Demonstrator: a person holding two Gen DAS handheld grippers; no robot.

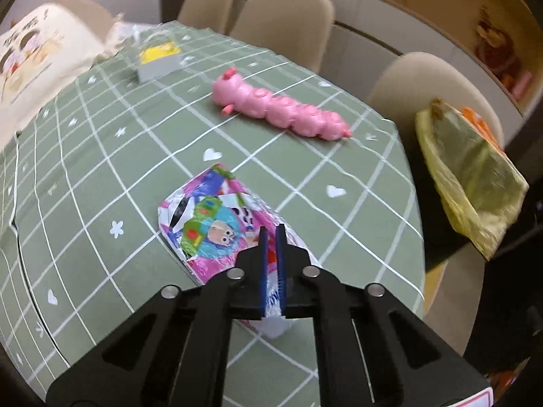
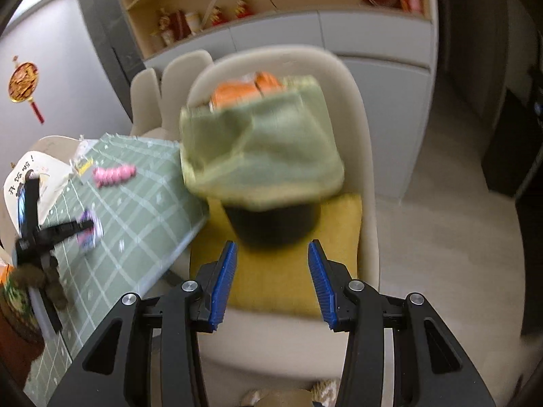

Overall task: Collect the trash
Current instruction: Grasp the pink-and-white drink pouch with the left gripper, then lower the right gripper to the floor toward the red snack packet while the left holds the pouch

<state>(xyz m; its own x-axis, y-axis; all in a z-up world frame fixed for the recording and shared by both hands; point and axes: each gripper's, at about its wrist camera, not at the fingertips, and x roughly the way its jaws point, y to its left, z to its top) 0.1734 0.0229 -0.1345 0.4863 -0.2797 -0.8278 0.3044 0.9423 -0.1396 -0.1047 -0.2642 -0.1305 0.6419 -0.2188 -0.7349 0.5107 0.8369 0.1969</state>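
Observation:
A crumpled, colourful cartoon snack wrapper (image 1: 217, 224) lies on the green checked tablecloth (image 1: 101, 176). My left gripper (image 1: 271, 234) is shut on the wrapper's near edge, low over the table. A bin lined with a yellow-green bag (image 2: 261, 149) stands on a chair with a yellow cushion (image 2: 288, 264); it also shows in the left wrist view (image 1: 471, 176) past the table's right edge. My right gripper (image 2: 271, 254) is open and empty just in front of the bin. The left gripper with the wrapper (image 2: 86, 229) shows small in the right wrist view.
A pink caterpillar toy (image 1: 278, 105) lies across the table's far side. A grey box with a yellow top (image 1: 157, 61) and a white printed bag (image 1: 37, 54) sit at the far left. Beige chairs (image 1: 281, 23) ring the table. Orange packaging (image 2: 244, 91) pokes out behind the bin.

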